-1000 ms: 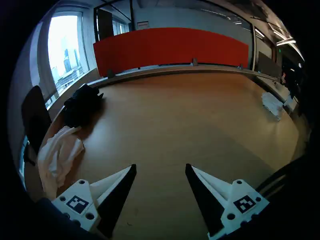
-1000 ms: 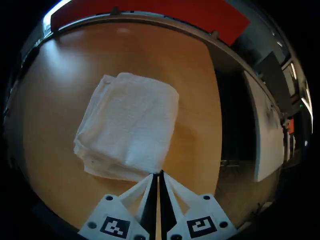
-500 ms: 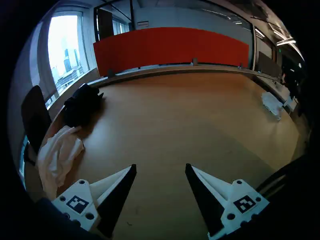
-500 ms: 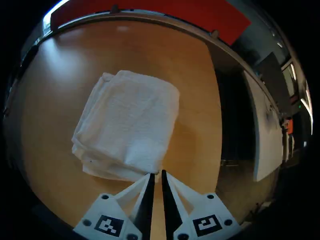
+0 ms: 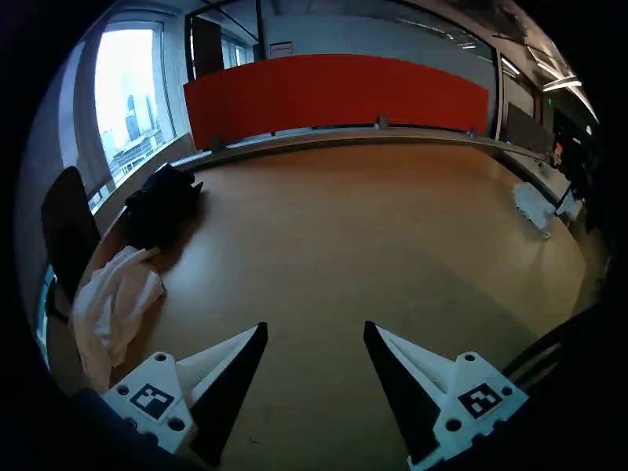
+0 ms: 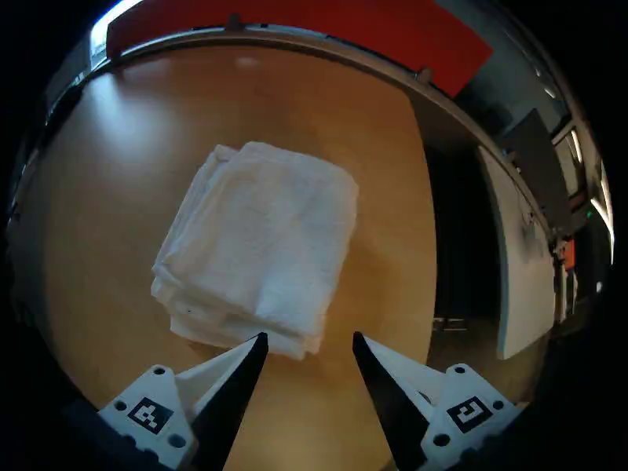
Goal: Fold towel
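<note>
A white towel (image 6: 263, 255) lies folded into a thick rectangle on the wooden table (image 6: 125, 157) in the right gripper view. My right gripper (image 6: 306, 345) is open just in front of the towel's near edge, with nothing between its fingers. In the left gripper view the same folded towel (image 5: 534, 206) appears small at the far right of the table. My left gripper (image 5: 314, 334) is open over bare wood (image 5: 330, 228), holding nothing.
A crumpled white cloth (image 5: 114, 302) and a black bundle (image 5: 161, 204) lie at the table's left side. A red divider (image 5: 337, 90) runs along the far edge. A dark chair (image 5: 67, 224) stands at the left. The table edge (image 6: 428, 235) drops off right of the towel.
My right gripper went from shut at the towel's near edge to wide open, letting go of it. The towel settled flat. The left gripper stayed still.
</note>
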The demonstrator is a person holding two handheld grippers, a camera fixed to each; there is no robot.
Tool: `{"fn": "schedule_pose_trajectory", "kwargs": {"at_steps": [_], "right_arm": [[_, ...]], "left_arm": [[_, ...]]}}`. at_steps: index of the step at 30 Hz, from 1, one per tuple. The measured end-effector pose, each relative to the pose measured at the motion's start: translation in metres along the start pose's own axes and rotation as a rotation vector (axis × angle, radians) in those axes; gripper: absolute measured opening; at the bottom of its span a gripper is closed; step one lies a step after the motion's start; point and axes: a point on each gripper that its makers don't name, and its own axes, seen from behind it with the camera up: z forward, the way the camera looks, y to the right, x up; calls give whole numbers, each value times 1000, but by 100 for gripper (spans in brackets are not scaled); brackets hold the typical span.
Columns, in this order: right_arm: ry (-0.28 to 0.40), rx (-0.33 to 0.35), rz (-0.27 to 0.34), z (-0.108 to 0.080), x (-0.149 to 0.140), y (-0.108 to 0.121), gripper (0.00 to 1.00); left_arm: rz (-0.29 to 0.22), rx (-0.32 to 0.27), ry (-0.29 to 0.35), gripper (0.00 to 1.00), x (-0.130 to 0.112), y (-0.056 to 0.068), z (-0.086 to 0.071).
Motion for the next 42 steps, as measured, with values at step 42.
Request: {"fn": "schedule_pose_trajectory", "kwargs": {"at_steps": [42], "right_arm": [[384, 9, 409, -39, 58, -28, 84]], "left_arm": [[-25, 2, 19, 91, 10, -1, 3]]}}
